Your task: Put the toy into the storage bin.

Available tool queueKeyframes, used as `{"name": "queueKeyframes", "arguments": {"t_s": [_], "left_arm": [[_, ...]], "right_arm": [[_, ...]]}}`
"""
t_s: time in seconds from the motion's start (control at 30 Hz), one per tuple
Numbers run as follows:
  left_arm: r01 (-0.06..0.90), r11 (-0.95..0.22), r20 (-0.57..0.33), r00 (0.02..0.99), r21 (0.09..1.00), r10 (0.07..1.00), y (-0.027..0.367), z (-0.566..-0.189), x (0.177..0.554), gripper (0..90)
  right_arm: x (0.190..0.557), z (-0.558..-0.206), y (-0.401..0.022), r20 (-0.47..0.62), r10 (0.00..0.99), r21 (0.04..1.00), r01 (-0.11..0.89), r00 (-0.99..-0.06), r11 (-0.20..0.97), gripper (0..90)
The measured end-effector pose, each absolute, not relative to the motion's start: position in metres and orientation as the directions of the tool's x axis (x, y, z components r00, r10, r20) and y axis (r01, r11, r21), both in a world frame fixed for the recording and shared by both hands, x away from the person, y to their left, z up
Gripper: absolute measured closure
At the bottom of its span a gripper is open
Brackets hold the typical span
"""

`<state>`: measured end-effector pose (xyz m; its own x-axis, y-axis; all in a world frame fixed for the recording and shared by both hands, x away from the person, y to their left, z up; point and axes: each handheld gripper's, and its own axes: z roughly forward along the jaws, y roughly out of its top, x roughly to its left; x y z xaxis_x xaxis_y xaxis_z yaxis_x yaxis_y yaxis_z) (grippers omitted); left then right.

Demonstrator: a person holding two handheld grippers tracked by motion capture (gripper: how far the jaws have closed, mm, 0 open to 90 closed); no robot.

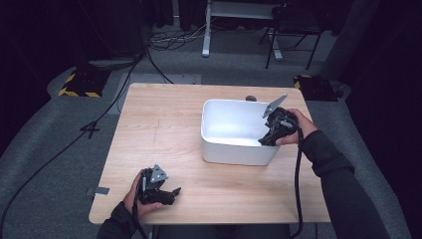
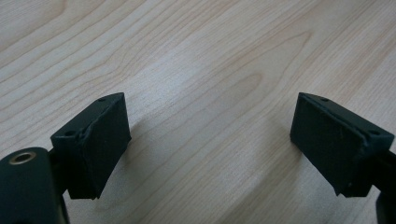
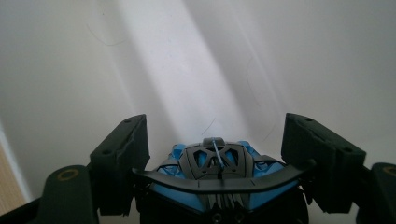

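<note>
A blue and black toy car with a black rear wing sits between the jaws of my right gripper, which press against its sides. That right gripper reaches down into a white bin over the bin's right rim, above its pale floor. My left gripper rests low over the wooden table near the front left edge. In the left gripper view, the left gripper stands open with bare wood grain between its pads.
The bin stands right of the table's centre. A small dark object lies behind it near the far edge. Beyond the table are a grey carpet, floor cables, a chair and a desk leg.
</note>
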<state>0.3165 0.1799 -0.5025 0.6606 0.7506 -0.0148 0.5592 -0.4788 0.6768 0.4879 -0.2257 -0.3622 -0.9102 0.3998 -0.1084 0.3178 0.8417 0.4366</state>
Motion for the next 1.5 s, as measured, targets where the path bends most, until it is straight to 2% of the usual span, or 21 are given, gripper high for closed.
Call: {"name": "queueKeyframes", "arguments": {"t_s": [0.4,0.6,0.8,1.03,1.5], "left_arm": [[0.559,-0.479,-0.016,0.661,0.677,0.75,0.18,-0.503,0.317,12.3],[0.559,-0.479,-0.015,0.66,0.677,0.751,0.18,-0.502,0.316,12.3],[0.561,-0.478,-0.017,0.66,0.676,0.751,0.18,-0.502,0.316,12.3],[0.561,-0.478,-0.02,0.662,0.676,0.75,0.18,-0.503,0.317,12.3],[0.563,-0.473,-0.023,0.659,0.677,0.752,0.179,-0.503,0.317,12.4]], "right_arm": [[0.485,-0.362,-0.238,-0.078,0.412,0.527,0.313,-0.908,0.79,23.7],[0.477,-0.361,-0.241,-0.042,0.453,0.549,0.358,-0.89,0.755,23.7],[0.475,-0.358,-0.247,-0.023,0.479,0.623,0.362,-0.877,0.693,24.0],[0.466,-0.346,-0.249,-0.078,0.515,0.704,0.318,-0.854,0.635,24.2],[0.456,-0.341,-0.245,-0.117,0.544,0.748,0.286,-0.831,0.598,23.8]]}}
